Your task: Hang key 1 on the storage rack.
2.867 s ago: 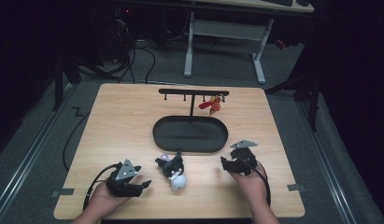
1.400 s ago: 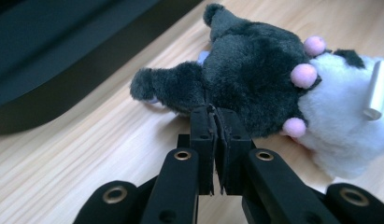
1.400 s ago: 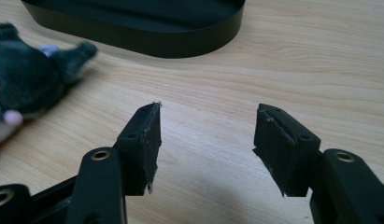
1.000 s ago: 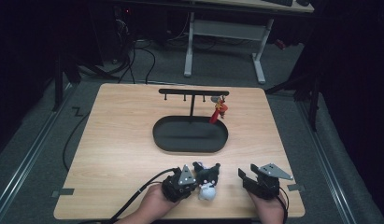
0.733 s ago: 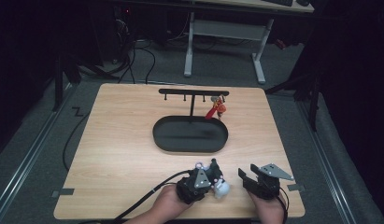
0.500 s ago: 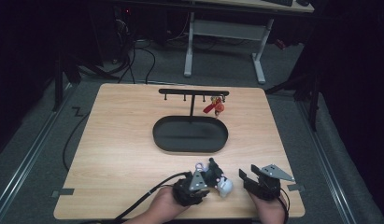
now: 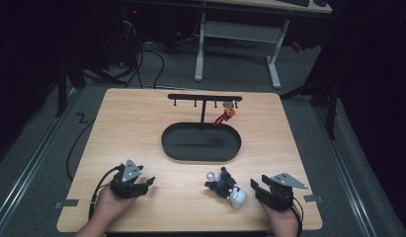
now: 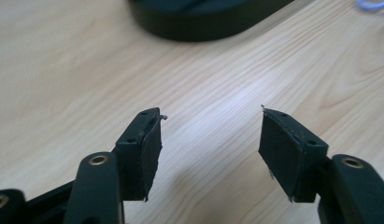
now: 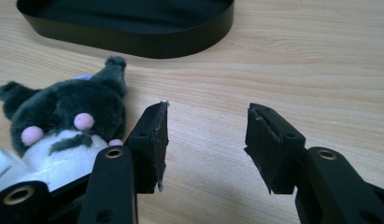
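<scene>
Pale wood makes up the bench (image 7: pixel 141 128), and on it, toward the far side, sits a black oval tray (image 7: pixel 201 142) with a T-shaped hook rack (image 7: pixel 204 98) rising behind it; a small red charm (image 7: pixel 224 116) hangs from one hook. Nearer the person, the left hand-held gripper (image 7: pixel 147 181) rests low on the bench with its jaws spread over bare wood. The right hand-held gripper (image 7: pixel 255 186) is likewise spread and holds nothing. Just beside its left jaw lies a small plush toy (image 9: pixel 63 126), dark grey fur over a white face, with a white tag (image 9: pixel 7 163). It looks light and squashy, unlikely to slip or break. I'd judge the round body the best place to pinch; an ear would likely flop.
</scene>
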The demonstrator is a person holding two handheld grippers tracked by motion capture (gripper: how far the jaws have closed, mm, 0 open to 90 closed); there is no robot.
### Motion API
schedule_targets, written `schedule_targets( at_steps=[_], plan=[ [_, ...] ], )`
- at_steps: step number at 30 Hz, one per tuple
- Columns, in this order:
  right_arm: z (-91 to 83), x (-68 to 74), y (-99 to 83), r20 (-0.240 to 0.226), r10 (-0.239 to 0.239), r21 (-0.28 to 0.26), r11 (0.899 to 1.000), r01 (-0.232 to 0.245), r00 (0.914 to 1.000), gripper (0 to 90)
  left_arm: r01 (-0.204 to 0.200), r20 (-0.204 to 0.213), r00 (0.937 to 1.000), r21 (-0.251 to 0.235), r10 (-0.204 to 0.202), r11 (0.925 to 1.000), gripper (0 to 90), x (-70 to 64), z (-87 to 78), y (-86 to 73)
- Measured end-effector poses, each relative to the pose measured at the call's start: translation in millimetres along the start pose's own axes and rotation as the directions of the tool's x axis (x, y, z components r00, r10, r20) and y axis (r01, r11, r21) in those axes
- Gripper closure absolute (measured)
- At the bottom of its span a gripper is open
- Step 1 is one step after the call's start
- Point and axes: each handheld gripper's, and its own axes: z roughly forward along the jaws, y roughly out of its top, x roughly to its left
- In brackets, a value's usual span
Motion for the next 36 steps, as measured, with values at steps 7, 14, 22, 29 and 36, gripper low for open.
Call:
schedule_targets(
  at_steps=[7, 14, 22, 29, 36],
  plan=[
    [7.0, 11.0, 3.0, 0.020, -0.063, 0.069, 0.996, 0.062, 0.9978, 48.3, 0.002, -0.008, 1.0000, -0.066, -0.002, 0.9978, 37.3, 7.7, -6.6, 3.5],
    [19.0, 16.6, 6.3, 0.023, -0.086, 0.187, 0.979, 0.080, 0.9960, 47.8, -0.015, -0.010, 0.9998, -0.044, 0.015, 0.9989, 33.1, 19.2, -3.5, 2.4],
    [15.9, 23.1, 19.5, 0.052, -0.105, 0.305, 0.949, 0.084, 0.9931, 45.9, -0.019, -0.007, 0.9998, -0.065, 0.019, 0.9977, 33.3, 20.7, -4.5, 3.5],
    [12.6, 29.1, 31.2, 0.035, -0.161, 0.393, 0.910, 0.135, 0.9863, 41.5, -0.044, 0.027, 0.9986, -0.083, 0.046, 0.9956, 33.2, 14.4, -0.7, 8.0],
    [21.1, 30.0, 41.2, 0.007, -0.185, 0.523, 0.839, 0.154, 0.9827, 38.0, -0.041, 0.038, 0.9983, -0.085, 0.044, 0.9955, 33.2, 15.3, 1.7, 9.1]
  ],
)
